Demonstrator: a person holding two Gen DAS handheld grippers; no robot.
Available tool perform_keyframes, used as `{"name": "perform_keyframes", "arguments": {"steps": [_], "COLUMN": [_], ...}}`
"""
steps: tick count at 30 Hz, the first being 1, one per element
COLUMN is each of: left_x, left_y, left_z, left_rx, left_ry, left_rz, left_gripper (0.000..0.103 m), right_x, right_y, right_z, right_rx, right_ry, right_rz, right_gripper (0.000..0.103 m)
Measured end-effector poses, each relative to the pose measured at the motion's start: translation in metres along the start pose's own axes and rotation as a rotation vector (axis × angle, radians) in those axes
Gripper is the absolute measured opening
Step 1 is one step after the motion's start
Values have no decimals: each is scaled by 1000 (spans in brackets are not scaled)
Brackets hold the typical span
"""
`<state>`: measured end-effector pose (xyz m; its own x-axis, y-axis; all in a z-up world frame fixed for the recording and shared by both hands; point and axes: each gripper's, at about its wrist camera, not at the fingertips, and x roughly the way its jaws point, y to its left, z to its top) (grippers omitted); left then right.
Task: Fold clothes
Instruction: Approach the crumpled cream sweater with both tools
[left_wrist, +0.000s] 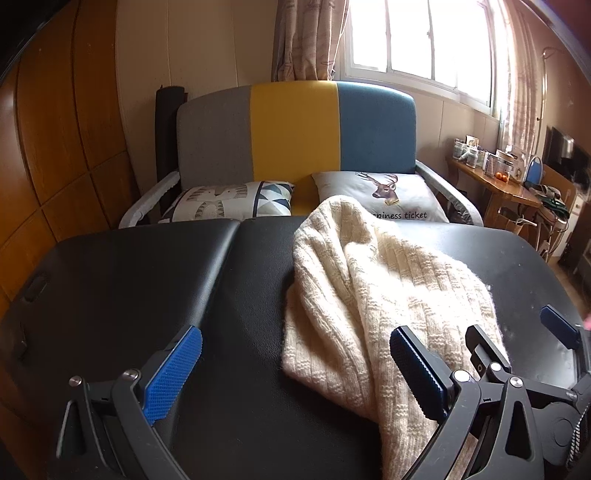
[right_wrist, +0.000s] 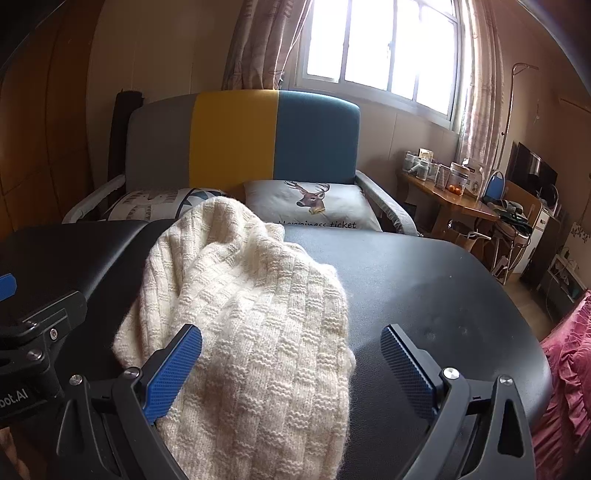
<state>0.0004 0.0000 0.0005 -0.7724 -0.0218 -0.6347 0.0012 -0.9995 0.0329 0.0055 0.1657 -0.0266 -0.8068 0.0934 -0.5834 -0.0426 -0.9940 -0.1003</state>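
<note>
Black counter (left_wrist: 129, 288) before a striped sofa (left_wrist: 295, 129) with two pillows, cream sweater (left_wrist: 369, 295) bunched on it, left tool (left_wrist: 295, 373) and right tool (right_wrist: 291, 373) both spread, empty.

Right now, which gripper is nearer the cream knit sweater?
Right. The right gripper has its open jaws straddling the cream knit sweater; the left gripper sits more over bare black table, sweater at its right side.

sofa (left_wrist: 295, 136): grey, yellow, blue panels | window (left_wrist: 417, 40): bright, curtained, seen above sofa | wooden desk (right_wrist: 450, 203): cluttered, right of sofa | wood-panelled wardrobe, possibly (left_wrist: 55, 147): left of sofa
</note>
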Motion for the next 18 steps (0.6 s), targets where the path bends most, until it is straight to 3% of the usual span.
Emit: {"name": "perform_keyframes", "arguments": {"steps": [4,8,13,18], "left_x": [-7,4,0,10], "left_y": [-2,-5,9,17], "left_z": [-1,2,-4,-12], "left_rx": [13,-3,-22,-63], "left_ry": [-16,59,56,121], "left_rz": [9,-22,-59,-192], "left_gripper": [103,103,103,103], "right_x": [2,3,5,8], "right_y": [1,1,2,2], "right_z": [-2,-5,-8,-13], "right_rx": [-2,-3,-5,-9], "right_ry": [10,21,34,51], "right_rz": [4,8,12,44], "right_gripper": [100,100,100,100]}}
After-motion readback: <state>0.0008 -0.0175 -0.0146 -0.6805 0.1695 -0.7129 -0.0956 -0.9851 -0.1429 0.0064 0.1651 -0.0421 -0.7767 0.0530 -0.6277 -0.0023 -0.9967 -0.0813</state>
